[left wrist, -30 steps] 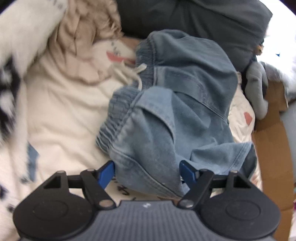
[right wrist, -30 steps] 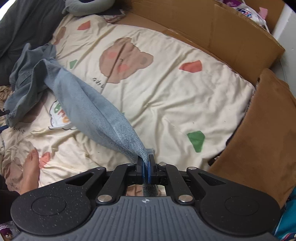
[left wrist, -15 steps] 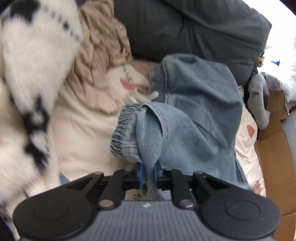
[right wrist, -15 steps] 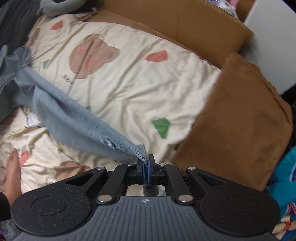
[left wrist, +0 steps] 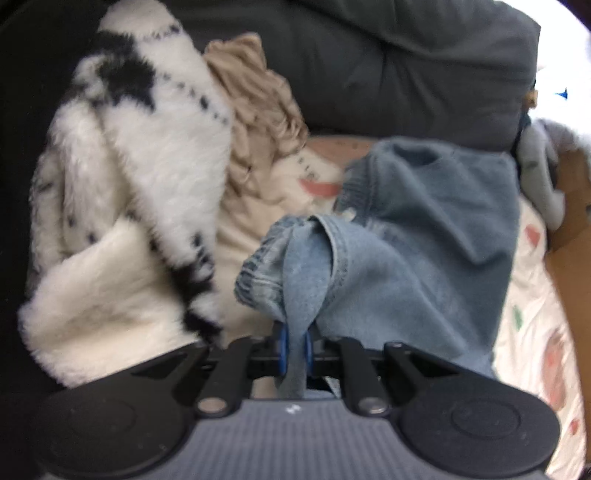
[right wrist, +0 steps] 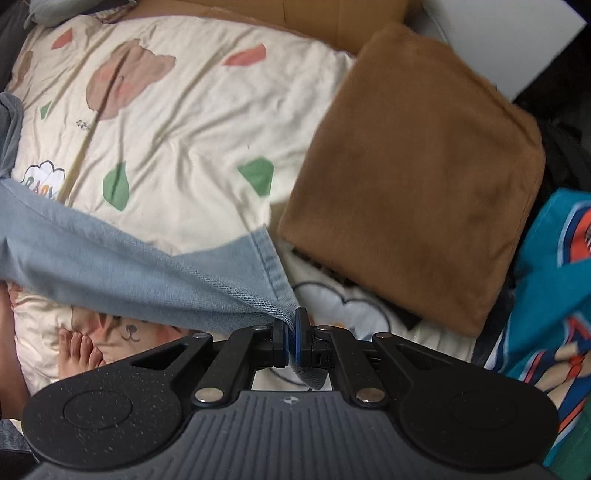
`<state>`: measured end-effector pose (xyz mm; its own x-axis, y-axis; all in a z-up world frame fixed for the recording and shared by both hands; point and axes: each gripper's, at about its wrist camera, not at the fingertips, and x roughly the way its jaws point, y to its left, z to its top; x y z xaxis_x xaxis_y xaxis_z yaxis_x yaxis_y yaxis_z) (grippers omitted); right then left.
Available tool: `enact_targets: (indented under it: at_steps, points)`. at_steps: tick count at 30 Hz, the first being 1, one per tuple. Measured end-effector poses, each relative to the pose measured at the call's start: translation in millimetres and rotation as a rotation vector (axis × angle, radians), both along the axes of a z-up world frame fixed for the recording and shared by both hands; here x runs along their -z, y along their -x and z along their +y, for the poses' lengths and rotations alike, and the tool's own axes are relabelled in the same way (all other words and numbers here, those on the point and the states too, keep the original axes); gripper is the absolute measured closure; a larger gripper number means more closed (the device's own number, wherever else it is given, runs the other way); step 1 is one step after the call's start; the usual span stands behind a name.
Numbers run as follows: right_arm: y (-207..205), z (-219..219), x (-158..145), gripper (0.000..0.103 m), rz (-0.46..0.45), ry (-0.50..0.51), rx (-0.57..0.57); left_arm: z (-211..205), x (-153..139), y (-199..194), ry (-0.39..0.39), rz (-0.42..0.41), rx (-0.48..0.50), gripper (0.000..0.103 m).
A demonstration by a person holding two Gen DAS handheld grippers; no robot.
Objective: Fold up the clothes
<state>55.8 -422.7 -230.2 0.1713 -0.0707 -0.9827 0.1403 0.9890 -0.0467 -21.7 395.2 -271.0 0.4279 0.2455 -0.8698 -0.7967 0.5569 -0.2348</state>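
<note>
Light blue jeans (left wrist: 406,258) lie crumpled on a cream printed bedsheet (left wrist: 532,332). My left gripper (left wrist: 294,343) is shut on a fold of denim beside the elastic waistband (left wrist: 258,273). My right gripper (right wrist: 293,341) is shut on the hem of a jeans leg (right wrist: 147,266), which stretches off to the left above the sheet (right wrist: 184,110).
A fluffy white and black garment (left wrist: 140,184) and a beige cloth (left wrist: 255,110) lie left of the jeans. A dark grey pillow (left wrist: 406,66) is behind. A folded brown blanket (right wrist: 417,173), a teal patterned fabric (right wrist: 554,277), cardboard (right wrist: 295,11) and a bare foot (right wrist: 79,350) show in the right wrist view.
My left gripper closed on the denim near the waistband and lifted it. My right gripper pulled the leg hem rightward, towards the brown blanket.
</note>
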Motion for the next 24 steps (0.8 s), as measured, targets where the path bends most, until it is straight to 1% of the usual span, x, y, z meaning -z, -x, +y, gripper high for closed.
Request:
enact_targets:
  at_steps: [2, 3, 4, 5, 6, 9, 10, 11, 12, 13, 14, 18, 19, 20, 24]
  points:
    - [2, 0, 3, 0.1, -0.001, -0.008, 0.018, -1, 0, -1, -0.019, 0.051, -0.006, 0.093]
    - [2, 1, 3, 0.094, -0.003, -0.006, 0.022, -1, -4, 0, -0.025, 0.05, -0.001, 0.092]
    - [2, 2, 4, 0.093, -0.005, -0.005, 0.026, -1, -7, 0, -0.032, 0.049, 0.004, 0.091]
    - [2, 3, 4, 0.088, -0.007, -0.003, 0.029, -1, -11, 0, -0.04, 0.047, 0.011, 0.09]
    - [0, 3, 1, 0.079, -0.014, -0.001, 0.03, -2, -16, -1, -0.05, 0.04, 0.021, 0.089]
    - [-6, 5, -6, 0.074, -0.033, 0.005, 0.017, -4, -28, -8, -0.062, 0.019, 0.056, 0.086]
    - [-10, 9, -8, 0.072, -0.043, 0.01, -0.001, -4, -32, -12, -0.063, 0.011, 0.066, 0.084]
    - [-13, 12, -10, 0.07, -0.053, 0.014, -0.018, -6, -35, -18, -0.064, 0.003, 0.078, 0.078]
    - [-19, 17, -11, 0.07, -0.063, 0.003, -0.028, -8, -39, -23, -0.067, -0.004, 0.088, 0.074]
    - [-24, 21, -12, 0.07, -0.073, -0.008, -0.038, -9, -41, -31, -0.075, -0.01, 0.101, 0.067]
    - [-32, 28, -11, 0.07, -0.082, -0.021, -0.05, -9, -43, -40, -0.085, -0.014, 0.116, 0.063]
    - [-82, 60, 6, 0.07, -0.123, -0.086, -0.121, -6, -48, -79, -0.117, -0.028, 0.171, 0.061]
    - [-95, 68, 11, 0.07, -0.134, -0.103, -0.14, -5, -47, -89, -0.122, -0.03, 0.181, 0.058]
    - [-109, 76, 16, 0.07, -0.144, -0.12, -0.159, -3, -45, -100, -0.128, -0.028, 0.19, 0.056]
    - [-163, 109, 37, 0.07, -0.187, -0.19, -0.237, 3, -31, -136, -0.149, -0.017, 0.221, 0.054]
